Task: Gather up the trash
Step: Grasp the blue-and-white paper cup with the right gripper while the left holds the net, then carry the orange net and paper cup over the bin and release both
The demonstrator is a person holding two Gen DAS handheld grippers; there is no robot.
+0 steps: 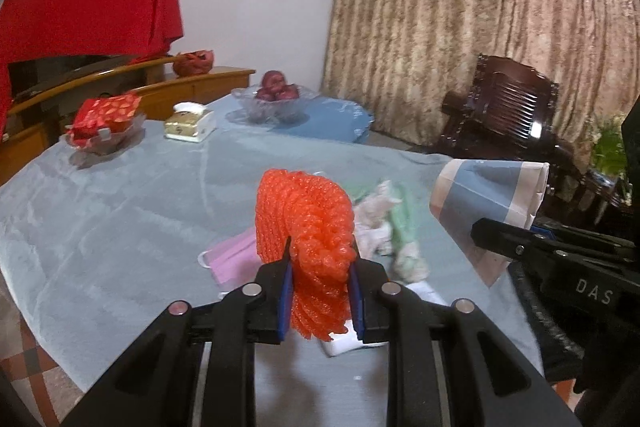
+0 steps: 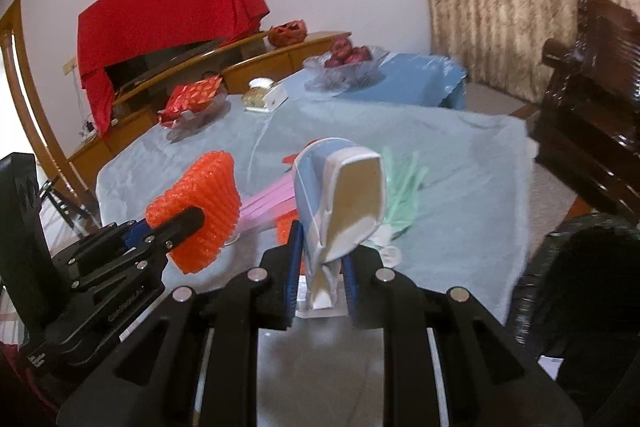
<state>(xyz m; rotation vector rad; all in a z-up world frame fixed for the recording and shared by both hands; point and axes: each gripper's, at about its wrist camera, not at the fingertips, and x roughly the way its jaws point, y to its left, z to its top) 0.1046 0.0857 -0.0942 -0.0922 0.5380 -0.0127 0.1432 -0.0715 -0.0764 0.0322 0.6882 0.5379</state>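
Left gripper (image 1: pixel 320 291) clamped on an orange foam net (image 1: pixel 306 227); the net stands up between the blue pads, lifted clear of the table (image 1: pixel 120 207); in the right wrist view the same net (image 2: pixel 200 211) hangs at the left, off the cloth. Right gripper (image 2: pixel 320 267) pinched on a blue and white face mask (image 2: pixel 344 195); the mask rises folded from between the pads, its ear loop trailing down the side; seen from the left wrist the mask (image 1: pixel 488 199) is in the air at the right. More scraps lie on the pale cloth beneath both tools: a pink mask (image 1: pixel 232 255), green strips (image 2: pixel 400 187), crumpled tissue (image 1: pixel 376 219). At the far end: a glass bowl of red fruit (image 1: pixel 276 99), a tissue box (image 1: pixel 190 123), a dish holding a red packet (image 1: pixel 106 123).
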